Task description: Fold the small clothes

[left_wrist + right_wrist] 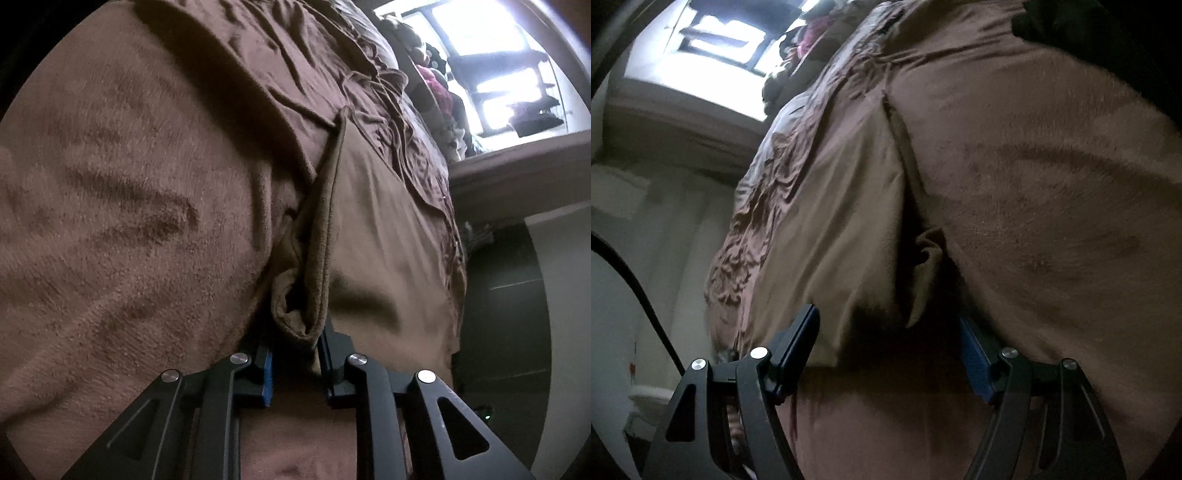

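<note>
Left tongs (pixel 295 354), left wrist view: jaws drawn narrow and pinching the bunched corner of a small tan garment (pixel 373 236), whose hemmed edge (pixel 325 236) runs straight ahead from the pinch, long axis in line with the fingers. It lies on a brown plush blanket (pixel 122 221) (nap brushed in streaks) covering the bed, with a crinkled brown throw (pixel 295 59) beyond. Right tongs (pixel 890 350), right wrist view: jaws wide, gripping nothing, straddling the garment's near edge (pixel 849 236); smooth, thin weave, limp folds. A loose flap (pixel 929 258) lies just ahead between the blue pads (pixel 975 358), so this hand likely closes next.
</note>
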### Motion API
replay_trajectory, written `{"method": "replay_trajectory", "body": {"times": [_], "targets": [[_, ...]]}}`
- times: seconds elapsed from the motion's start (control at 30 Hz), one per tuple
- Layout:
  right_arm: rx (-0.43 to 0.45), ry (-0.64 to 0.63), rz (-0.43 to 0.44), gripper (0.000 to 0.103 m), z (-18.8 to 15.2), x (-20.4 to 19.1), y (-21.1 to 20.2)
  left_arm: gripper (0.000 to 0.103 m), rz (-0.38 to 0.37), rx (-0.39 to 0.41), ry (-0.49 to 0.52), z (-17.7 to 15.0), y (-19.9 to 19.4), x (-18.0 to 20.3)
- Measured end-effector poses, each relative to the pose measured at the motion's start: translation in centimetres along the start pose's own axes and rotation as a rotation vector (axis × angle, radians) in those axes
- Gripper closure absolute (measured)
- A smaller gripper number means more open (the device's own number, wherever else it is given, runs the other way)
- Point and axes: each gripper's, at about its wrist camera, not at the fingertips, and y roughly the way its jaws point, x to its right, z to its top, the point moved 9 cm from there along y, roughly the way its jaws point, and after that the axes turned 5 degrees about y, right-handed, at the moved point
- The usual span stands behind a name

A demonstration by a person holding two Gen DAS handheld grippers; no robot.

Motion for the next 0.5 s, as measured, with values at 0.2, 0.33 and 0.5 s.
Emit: {"method": "replay_trajectory", "body": {"times": [0.2,0.33,0.5], "targets": [[0.049,0.081,0.070,0.066,0.0,0.8,0.4,0.062,-0.025,0.013,0.000,0.1,0.0,0.2],[0.057,0.105,0.117,0.069,-0.2,1.9,0.8,0.062,-0.025,0.027,0.011,0.7,0.8,0.3],[0.074,0.108,0.112,0.074,-0.2,2.0,0.9,0.066,-0.054,0.064,0.026,1.5,0.8,0.1]]}}
